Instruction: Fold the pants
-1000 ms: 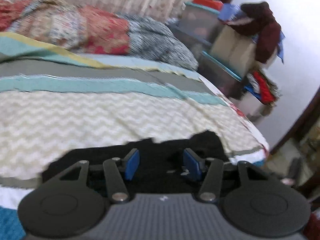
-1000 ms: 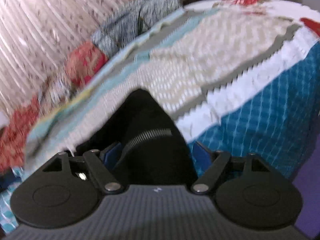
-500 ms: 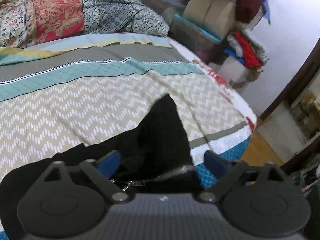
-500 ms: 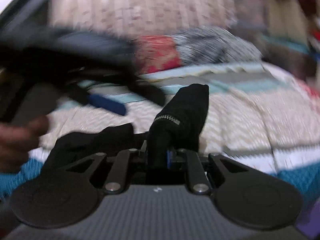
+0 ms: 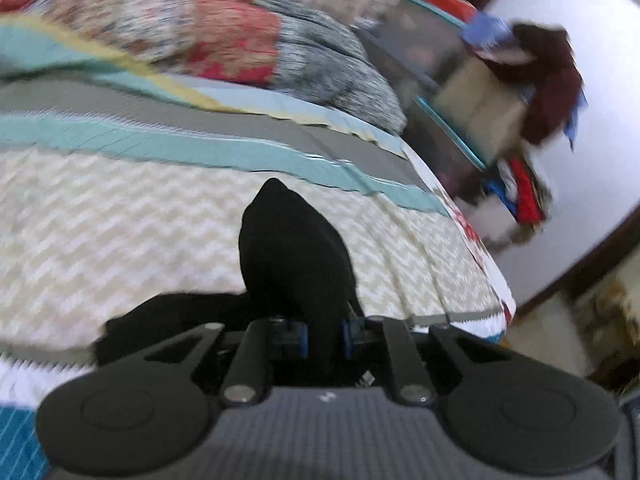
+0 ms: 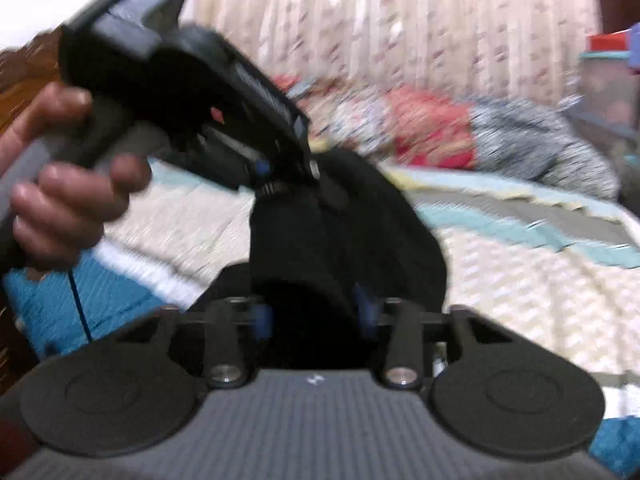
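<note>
Both my grippers pinch the black pants (image 5: 292, 256) above the bed.

My left gripper (image 5: 323, 338) and right gripper (image 6: 316, 316) clamp soft bunched cloth at lower centre over the chevron quilt (image 5: 120, 232); no writing is legible.

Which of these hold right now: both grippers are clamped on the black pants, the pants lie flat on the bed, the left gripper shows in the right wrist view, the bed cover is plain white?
1. Both grippers are shut on the black pants. True: the left gripper and the right gripper each pinch black fabric.
2. The pants lie flat on the bed. False: the fabric is bunched and lifted up between the fingers.
3. The left gripper shows in the right wrist view. True, held in a hand.
4. The bed cover is plain white. False: the bedspread is patterned, with beige zigzag, teal and grey bands.
</note>
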{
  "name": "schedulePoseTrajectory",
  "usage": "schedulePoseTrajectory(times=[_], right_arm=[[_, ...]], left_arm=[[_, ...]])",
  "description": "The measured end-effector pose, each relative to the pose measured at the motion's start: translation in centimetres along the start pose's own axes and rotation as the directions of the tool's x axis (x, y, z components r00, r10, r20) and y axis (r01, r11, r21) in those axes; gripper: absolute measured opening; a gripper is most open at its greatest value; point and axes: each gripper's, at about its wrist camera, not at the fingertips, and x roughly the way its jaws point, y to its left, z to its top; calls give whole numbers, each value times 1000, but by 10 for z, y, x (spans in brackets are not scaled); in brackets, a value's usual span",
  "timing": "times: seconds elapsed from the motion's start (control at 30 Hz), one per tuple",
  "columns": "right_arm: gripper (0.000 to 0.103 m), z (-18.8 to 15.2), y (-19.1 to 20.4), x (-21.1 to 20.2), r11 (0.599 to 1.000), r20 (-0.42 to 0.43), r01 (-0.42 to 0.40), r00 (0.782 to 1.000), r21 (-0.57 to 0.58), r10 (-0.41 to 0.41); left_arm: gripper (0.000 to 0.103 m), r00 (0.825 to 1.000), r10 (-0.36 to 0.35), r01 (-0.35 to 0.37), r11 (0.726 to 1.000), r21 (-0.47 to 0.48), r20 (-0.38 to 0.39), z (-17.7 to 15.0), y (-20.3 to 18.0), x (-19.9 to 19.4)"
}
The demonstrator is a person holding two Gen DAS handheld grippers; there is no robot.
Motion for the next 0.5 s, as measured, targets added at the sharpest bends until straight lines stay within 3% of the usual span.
schedulePoseTrajectory(times=[0.07, 0.27, 0.37, 0.43, 0.5], right_arm=[[15, 0, 13, 11, 998, -37, -62, 997, -6, 62], [19, -4, 49, 43, 987, -162, -152, 977, -60, 140], [27, -13, 51, 65, 986, -274, -163, 950, -35, 148], [36, -13, 52, 67, 982, -291, -188, 941, -19, 174], [50, -7, 52, 55, 975, -281, -223, 937, -25, 207]], left_arm=[[13, 1000, 21, -20, 999, -49, 16, -11, 25, -11], [14, 997, 74, -70, 974, -214, 8, -41, 95, -15], [27, 988, 141, -150, 959, -241, -56, -57, 118, 8], [35, 987, 151, -159, 948, -275, -50, -63, 128, 13], [51, 989, 144, -147, 944, -295, -31, -64, 130, 7]])
